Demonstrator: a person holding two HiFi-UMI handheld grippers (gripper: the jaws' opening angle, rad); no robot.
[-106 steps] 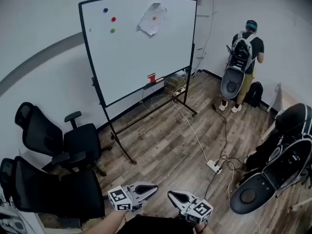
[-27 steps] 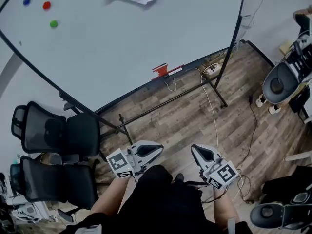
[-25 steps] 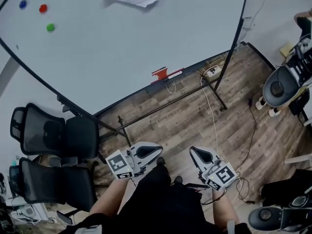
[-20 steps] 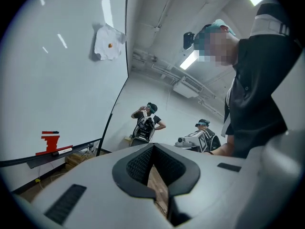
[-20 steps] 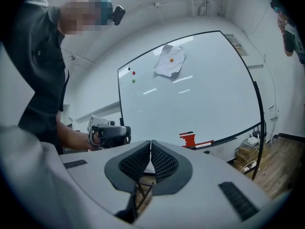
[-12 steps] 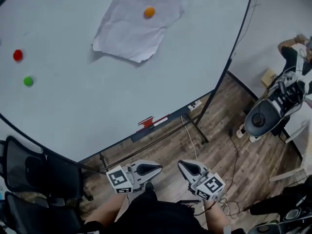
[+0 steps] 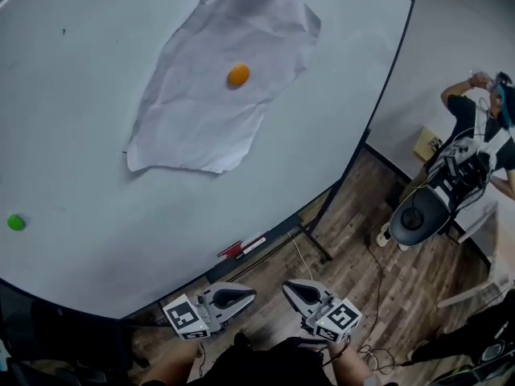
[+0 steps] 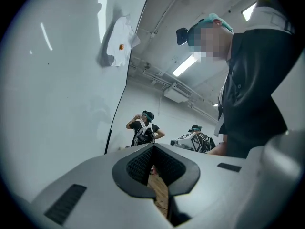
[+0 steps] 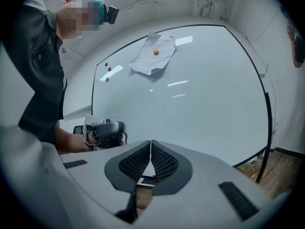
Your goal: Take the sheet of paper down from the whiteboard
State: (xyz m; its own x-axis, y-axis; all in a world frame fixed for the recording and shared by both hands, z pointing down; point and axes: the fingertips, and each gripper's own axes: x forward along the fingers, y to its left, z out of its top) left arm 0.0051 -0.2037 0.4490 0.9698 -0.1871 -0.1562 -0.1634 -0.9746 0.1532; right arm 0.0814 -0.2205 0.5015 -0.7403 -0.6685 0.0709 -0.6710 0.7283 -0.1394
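- Left gripper point(image 7: 252, 295) and right gripper point(image 7: 286, 285) sit low in front of the person, both with jaws pressed together on nothing, well below the paper.
- Whiteboard point(image 7: 88, 95) now fills the head view. Half a second earlier it stood farther off, with a red magnet showing.
- Sheet of paper point(image 7: 201, 115) hangs crumpled high on the board. It looks light, limp and easily torn, and the loose lower edge seems best to pinch.
- Orange magnet point(image 7: 238, 75) pins it and probably must come off first.

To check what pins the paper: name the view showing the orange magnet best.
Head view: the orange magnet sits large and unblocked, mid-sheet on the paper. The right gripper view shows a small dot; the left gripper view, a speck seen obliquely.
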